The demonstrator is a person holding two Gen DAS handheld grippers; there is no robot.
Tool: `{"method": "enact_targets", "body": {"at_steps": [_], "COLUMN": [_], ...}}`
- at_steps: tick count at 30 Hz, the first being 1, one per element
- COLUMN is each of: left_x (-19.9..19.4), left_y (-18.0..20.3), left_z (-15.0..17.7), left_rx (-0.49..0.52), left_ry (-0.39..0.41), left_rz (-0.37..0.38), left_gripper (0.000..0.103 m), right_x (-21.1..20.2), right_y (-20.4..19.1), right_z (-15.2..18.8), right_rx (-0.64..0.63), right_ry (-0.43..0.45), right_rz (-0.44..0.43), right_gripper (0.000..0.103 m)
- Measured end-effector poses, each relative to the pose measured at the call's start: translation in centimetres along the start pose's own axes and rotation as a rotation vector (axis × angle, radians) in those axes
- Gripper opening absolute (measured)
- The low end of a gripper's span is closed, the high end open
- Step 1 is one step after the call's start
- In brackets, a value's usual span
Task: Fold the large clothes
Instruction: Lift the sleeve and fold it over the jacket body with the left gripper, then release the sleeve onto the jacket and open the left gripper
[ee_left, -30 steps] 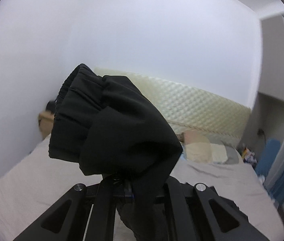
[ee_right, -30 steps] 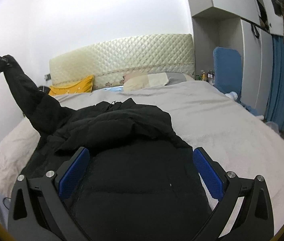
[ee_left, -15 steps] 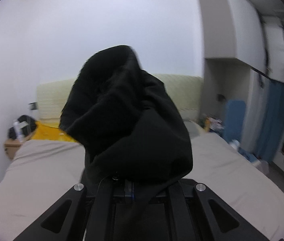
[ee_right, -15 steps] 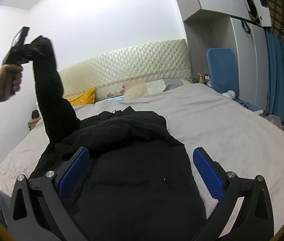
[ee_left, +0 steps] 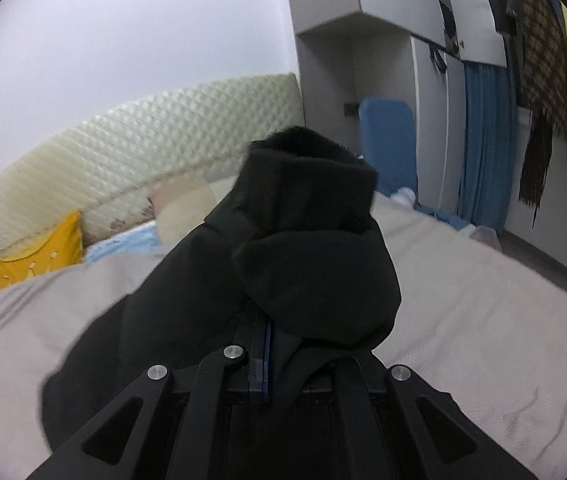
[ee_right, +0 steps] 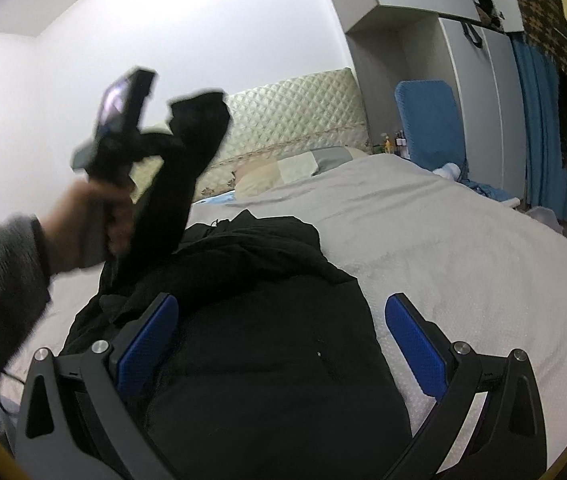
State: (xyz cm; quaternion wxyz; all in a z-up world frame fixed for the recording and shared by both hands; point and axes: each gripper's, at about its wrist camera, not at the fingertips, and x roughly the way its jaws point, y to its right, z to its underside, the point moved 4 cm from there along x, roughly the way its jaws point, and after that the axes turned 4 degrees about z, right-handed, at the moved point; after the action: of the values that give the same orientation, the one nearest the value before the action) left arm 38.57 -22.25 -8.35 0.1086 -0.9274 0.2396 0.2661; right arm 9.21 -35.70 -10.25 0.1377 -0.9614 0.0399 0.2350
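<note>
On the grey bed (ee_right: 423, 240) by the headboard (ee_right: 295, 120), my left gripper (ee_left: 267, 344) pinches the jacket (ee_right: 267, 360) sleeve aloft while my right gripper (ee_right: 281, 344) gapes wide, bare bedding rightward.

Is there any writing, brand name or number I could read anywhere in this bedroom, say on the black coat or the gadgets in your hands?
None can be read.
Black coat: no label or print shows.
Left gripper: its lit screen is blurred, nothing legible.
Right gripper: plain blue fingers, no markings.
Small bottles beside the headboard: too small to read.
</note>
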Motion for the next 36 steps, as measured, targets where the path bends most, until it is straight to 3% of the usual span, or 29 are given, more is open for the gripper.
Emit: {"method": "enact_targets", "body": {"at_steps": [5,9,15,19,21,23,25,30,36], "left_x": [5.5,10.0,11.0,9.0,8.1,7.1,5.8,1.8,-4.8], "left_y": [1.1,2.3,2.9,2.8,2.9,3.1,3.4,3.1,-1.5], "left_z": [3.6,6.4,7.8,7.1,6.8,7.0,7.1,6.6,4.8], "left_rx": [-0.038,-0.073,-0.038,0.009,0.026,0.042,0.062,-0.001,-0.111], "left_ry": [-0.083,-0.184,-0.181,-0.177,-0.173,-0.186,-0.18,-0.158,-0.075], "left_rz": [0.033,0.005,-0.02,-0.039,-0.04,-0.047,-0.054,0.019,0.043], "left_gripper": [0.006,0.006,0.008,0.012,0.021,0.062,0.072,0.073,0.073], "right_x": [0.7,1.7,4.1,4.3,4.2,4.0,3.6,2.4,2.7], "right_y": [0.5,1.1,1.3,1.5,1.4,1.2,1.0,0.2,-1.8], "right_z": [0.6,1.0,1.9,1.9,1.7,1.7,1.6,1.1,-1.3], "right_rx": [0.035,0.053,0.055,0.055,0.049,0.036,0.029,-0.009,-0.089], "right_ry": [-0.038,-0.057,-0.128,-0.13,-0.118,-0.107,-0.096,-0.043,-0.006], "right_rz": [-0.005,0.0,-0.003,0.006,0.013,0.021,0.034,0.043,0.023], "right_gripper": [0.103,0.103,0.103,0.103,0.103,0.103,0.103,0.103,0.103]}}
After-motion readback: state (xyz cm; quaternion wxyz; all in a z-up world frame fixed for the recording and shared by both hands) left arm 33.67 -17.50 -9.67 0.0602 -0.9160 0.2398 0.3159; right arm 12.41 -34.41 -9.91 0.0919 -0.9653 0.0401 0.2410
